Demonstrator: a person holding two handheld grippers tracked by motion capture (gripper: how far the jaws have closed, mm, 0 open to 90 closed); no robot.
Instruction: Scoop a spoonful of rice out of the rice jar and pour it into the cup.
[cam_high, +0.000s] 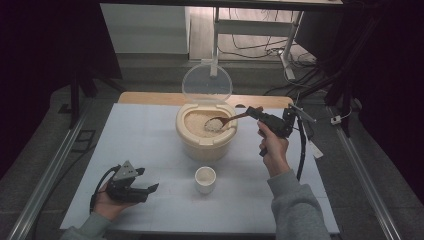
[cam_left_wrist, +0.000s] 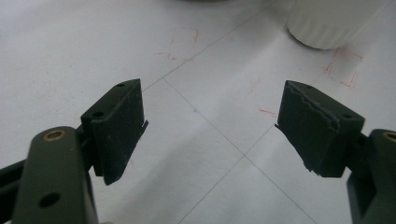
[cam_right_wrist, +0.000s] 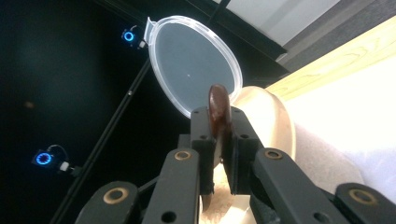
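The right gripper (cam_high: 256, 113) is clamped on the handle of a brown wooden spoon (cam_high: 231, 119); in the right gripper view its 2 black jaws press flat against either side of the handle's dark rounded end (cam_right_wrist: 218, 105), with no gap left between them and the wood. In the high view the person's right hand (cam_high: 272, 145) holds this gripper up at the right of the table, a grey sleeve (cam_high: 295, 202) running back to the bottom edge. The spoon reaches left from the jaws, and its bowl, heaped with pale grain, sits over the open mouth of a cream-coloured container (cam_high: 206, 131).

That container stands near the middle of the white table (cam_high: 150, 130), toward its far side, and is filled with the same pale grain (cam_high: 196, 123). Its clear round lid (cam_high: 206, 83) stands tipped up and back from the far rim; the right gripper view shows the lid (cam_right_wrist: 194, 63) as a clear disc against a dark background, just beyond the spoon's end.

Just in front of the container, toward the person, stands a small white cup (cam_high: 205, 179), apart from it.

The left gripper (cam_high: 148, 181) rests low at the near left of the table in the person's left hand (cam_high: 107, 202), well apart from the cup. Its 2 jaws are spread wide with nothing between them; the left gripper view shows bare white tabletop (cam_left_wrist: 205, 116) with thin lines and faint red marks in the gap, and the ribbed base of the white cup (cam_left_wrist: 327, 23) at the upper right.
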